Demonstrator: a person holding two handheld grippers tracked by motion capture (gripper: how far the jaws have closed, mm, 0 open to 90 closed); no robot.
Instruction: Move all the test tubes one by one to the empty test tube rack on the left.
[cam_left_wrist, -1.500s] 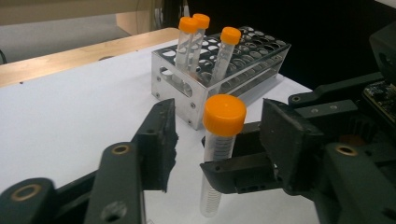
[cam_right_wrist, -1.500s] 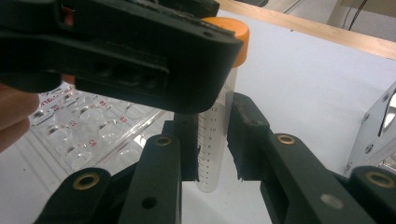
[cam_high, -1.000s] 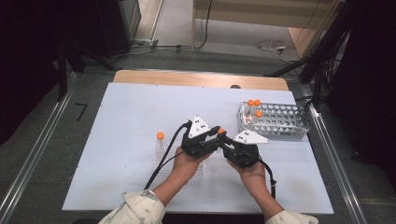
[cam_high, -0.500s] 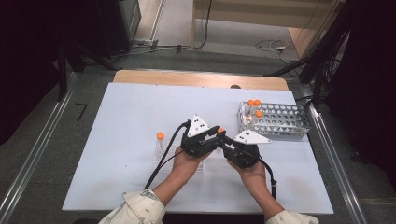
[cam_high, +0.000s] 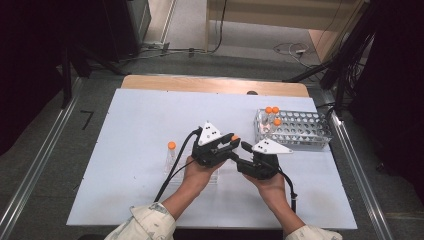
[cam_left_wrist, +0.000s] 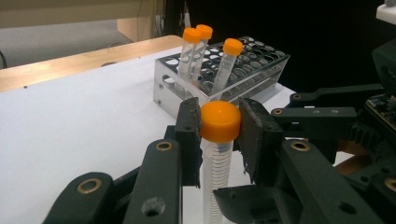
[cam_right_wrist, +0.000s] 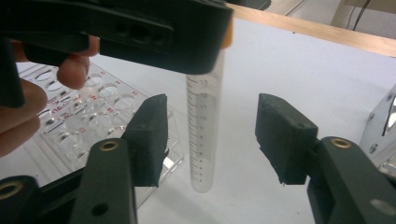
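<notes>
Here, the left gripper clamps the orange cap of a centrifuge tube, which hangs upright over the table. The right gripper has just been opening; its jaws flank the tube's lower body without touching. Three capped tubes stand in the metal rack; a fifth tube stands alone to the left.

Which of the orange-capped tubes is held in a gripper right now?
The tube clamped at its cap by the left gripper; the others stand in racks.
</notes>
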